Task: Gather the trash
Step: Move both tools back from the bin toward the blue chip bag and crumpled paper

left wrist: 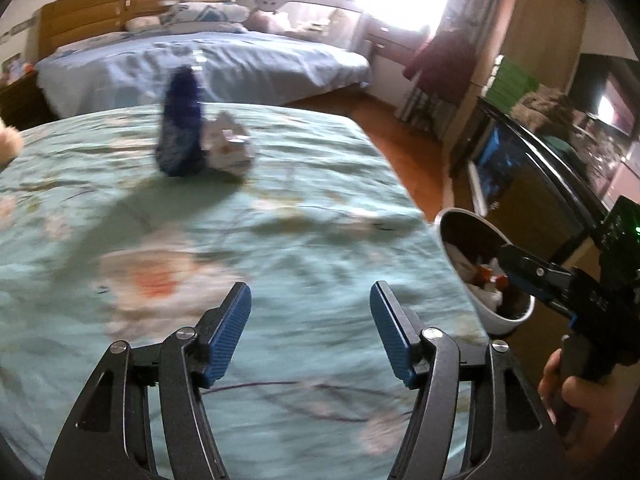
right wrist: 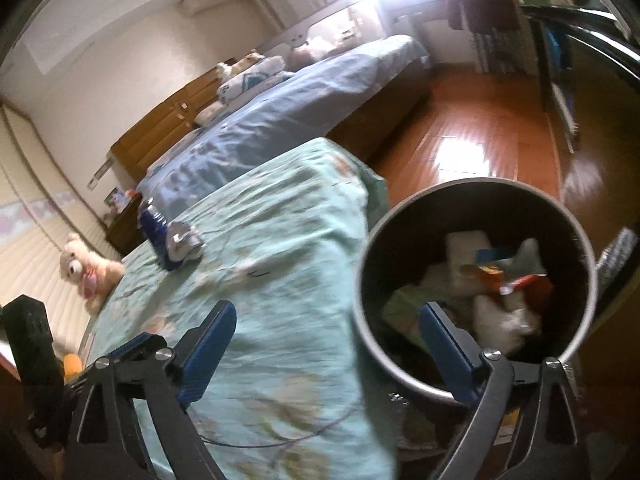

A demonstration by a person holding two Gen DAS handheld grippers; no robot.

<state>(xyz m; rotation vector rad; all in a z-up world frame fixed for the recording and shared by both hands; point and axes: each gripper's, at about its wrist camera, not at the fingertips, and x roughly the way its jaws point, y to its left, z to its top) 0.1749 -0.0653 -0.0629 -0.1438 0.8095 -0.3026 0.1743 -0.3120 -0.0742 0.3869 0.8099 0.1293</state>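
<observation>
Two trash pieces, a dark blue wrapper (left wrist: 180,120) and a crumpled white wrapper (left wrist: 230,148), lie touching each other on the teal floral bed (left wrist: 280,208), well apart from both tongs. White bin (right wrist: 576,224) beside the bed edge already holds mixed trash (right wrist: 496,292). Left tongs (left wrist: 310,332) wide, empty, over the bed; right tongs (right wrist: 326,354) wide, empty, over the bin rim; plush bear (right wrist: 86,270) at the far bed edge.

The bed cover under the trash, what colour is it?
Light teal-green bed cover with pale flower prints, clearest in the left wrist view.
</observation>
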